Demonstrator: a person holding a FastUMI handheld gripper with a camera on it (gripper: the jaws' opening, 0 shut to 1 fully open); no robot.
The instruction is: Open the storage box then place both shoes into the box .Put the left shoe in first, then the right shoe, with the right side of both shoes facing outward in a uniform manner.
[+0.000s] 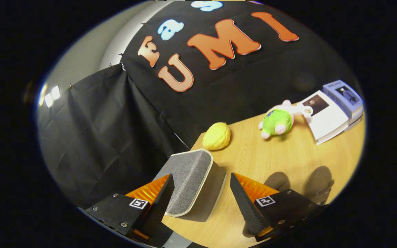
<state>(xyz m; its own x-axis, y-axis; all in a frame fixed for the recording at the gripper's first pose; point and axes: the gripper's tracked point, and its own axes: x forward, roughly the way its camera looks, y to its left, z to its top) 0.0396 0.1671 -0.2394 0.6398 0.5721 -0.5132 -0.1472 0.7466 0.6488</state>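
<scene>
A grey fabric storage box [189,179] with a pale trimmed edge sits at the near corner of the wooden table [288,162]. Its woven grey panel rises between my fingers, and a darker side face shows below it. My gripper [202,176] is open. The left finger [162,196] lies right against the panel's edge, while the right finger [245,199] stands apart from the box over bare table. I cannot tell whether the panel is a lifted lid or the box's top.
Beyond the fingers a yellow lemon-shaped soft toy [215,136] lies near the table's back edge. Further off are a green and pink plush toy [277,121], a white booklet [326,117] and a blue carton [345,98]. Black cloth walls the booth behind.
</scene>
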